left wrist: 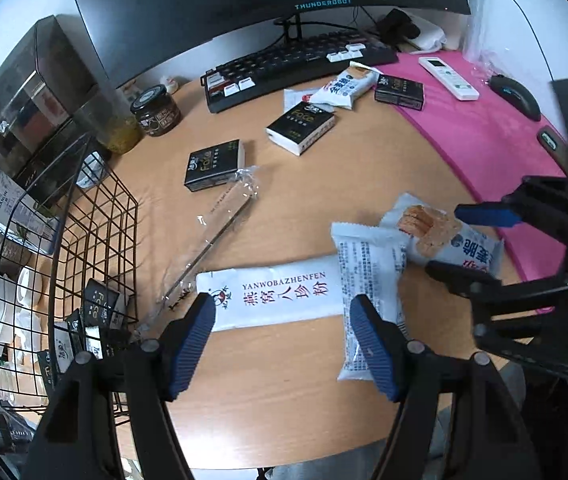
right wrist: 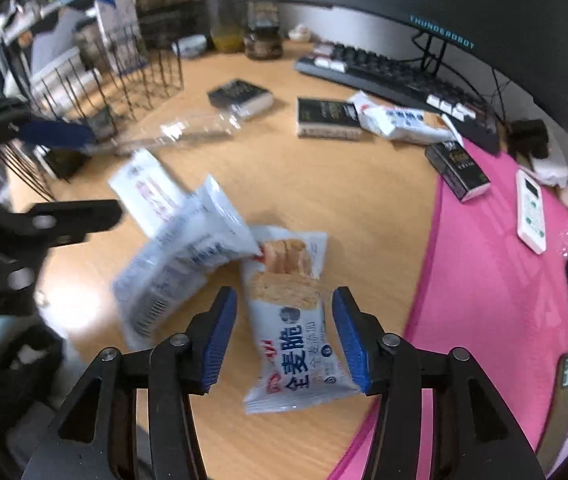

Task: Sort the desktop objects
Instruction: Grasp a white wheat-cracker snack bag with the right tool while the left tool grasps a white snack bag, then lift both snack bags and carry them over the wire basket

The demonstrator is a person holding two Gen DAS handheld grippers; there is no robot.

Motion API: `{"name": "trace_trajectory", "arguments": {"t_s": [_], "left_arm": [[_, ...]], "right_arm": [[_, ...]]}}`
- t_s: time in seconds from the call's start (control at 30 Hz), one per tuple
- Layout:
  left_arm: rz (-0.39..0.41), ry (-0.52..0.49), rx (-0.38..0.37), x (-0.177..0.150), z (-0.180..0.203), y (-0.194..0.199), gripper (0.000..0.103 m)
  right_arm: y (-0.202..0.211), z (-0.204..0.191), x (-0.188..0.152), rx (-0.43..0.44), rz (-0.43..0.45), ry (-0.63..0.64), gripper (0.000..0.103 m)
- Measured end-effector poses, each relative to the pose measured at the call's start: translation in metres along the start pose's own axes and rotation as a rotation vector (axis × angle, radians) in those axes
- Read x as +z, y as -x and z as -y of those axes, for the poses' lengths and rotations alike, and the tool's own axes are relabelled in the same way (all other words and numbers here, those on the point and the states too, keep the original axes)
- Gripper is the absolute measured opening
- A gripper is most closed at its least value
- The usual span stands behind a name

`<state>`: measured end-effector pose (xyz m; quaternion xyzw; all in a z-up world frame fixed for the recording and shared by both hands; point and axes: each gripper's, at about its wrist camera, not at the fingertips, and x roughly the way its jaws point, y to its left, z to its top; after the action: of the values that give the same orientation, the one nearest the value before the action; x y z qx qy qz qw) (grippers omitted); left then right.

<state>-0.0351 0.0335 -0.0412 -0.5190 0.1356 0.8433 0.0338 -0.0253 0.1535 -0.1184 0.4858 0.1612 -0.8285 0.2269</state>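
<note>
Right wrist view: right gripper [right wrist: 284, 340] jaws wide, straddling the wholewheat cracker packet [right wrist: 289, 320] on the desk [right wrist: 323, 208], probably lining up a grasp; contact unclear through blur. Left gripper [left wrist: 284, 340] jaws wide over the white sachet [left wrist: 272, 298], beside the wire basket [left wrist: 96, 240] holding black tissue packs [left wrist: 98, 306].

Desk count: three black boxes [left wrist: 215, 165] [left wrist: 299, 123] [left wrist: 399, 91] lying loose, more in the wire basket [left wrist: 96, 240], number unclear. Three cracker packets [left wrist: 449, 240] [left wrist: 367, 280] [left wrist: 347, 86], one white sachet [left wrist: 272, 298], one clear wrapper [left wrist: 220, 220]. One each: jar [left wrist: 156, 110], keyboard [left wrist: 295, 64], remote [left wrist: 448, 78], mouse [left wrist: 517, 96].
</note>
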Motion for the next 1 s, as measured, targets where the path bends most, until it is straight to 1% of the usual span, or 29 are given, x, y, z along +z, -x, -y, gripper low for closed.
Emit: {"name": "trace_trajectory", "arguments": {"t_s": [0.1,0.17,0.37,0.43,0.6,0.7,0.73,0.77,0.8,0.87,0.93,1.0], "left_arm": [[-0.016,0.007,-0.017,0.001,0.000,-0.004,0.074],[-0.018,0.011,-0.016,0.000,0.002,-0.006,0.074],[-0.020,-0.019,-0.065,0.000,0.016,-0.009,0.074],[-0.031,-0.033,-0.081,0.001,0.023,-0.014,0.074],[-0.049,-0.048,-0.098,0.004,0.036,-0.027,0.074],[-0.054,-0.056,-0.088,0.006,0.040,-0.034,0.073],[-0.057,-0.057,-0.094,0.006,0.040,-0.035,0.071],[-0.062,-0.056,-0.101,0.007,0.040,-0.037,0.065],[-0.065,-0.054,-0.111,0.008,0.040,-0.038,0.056],[-0.073,-0.064,-0.121,0.010,0.042,-0.040,0.047],[-0.066,-0.077,-0.105,0.011,0.044,-0.041,0.045],[-0.064,-0.083,-0.105,0.012,0.046,-0.041,0.040]], "right_arm": [[-0.011,0.002,-0.001,0.016,-0.021,-0.015,0.049],[-0.013,0.005,-0.002,-0.001,-0.031,-0.029,0.035],[0.000,0.023,0.000,-0.034,-0.007,-0.110,0.036],[0.004,0.024,0.000,-0.034,-0.001,-0.119,0.036],[0.008,0.025,-0.002,-0.040,0.004,-0.122,0.036],[0.007,0.028,-0.005,-0.040,-0.004,-0.134,0.036],[0.006,0.030,-0.007,-0.042,-0.006,-0.137,0.036],[0.006,0.032,-0.008,-0.043,-0.008,-0.143,0.036],[0.006,0.033,-0.009,-0.042,-0.009,-0.149,0.036],[0.007,0.037,-0.011,-0.042,-0.008,-0.158,0.036],[0.008,0.039,-0.013,-0.046,-0.006,-0.164,0.036],[0.009,0.041,-0.015,-0.049,-0.005,-0.171,0.036]]}}
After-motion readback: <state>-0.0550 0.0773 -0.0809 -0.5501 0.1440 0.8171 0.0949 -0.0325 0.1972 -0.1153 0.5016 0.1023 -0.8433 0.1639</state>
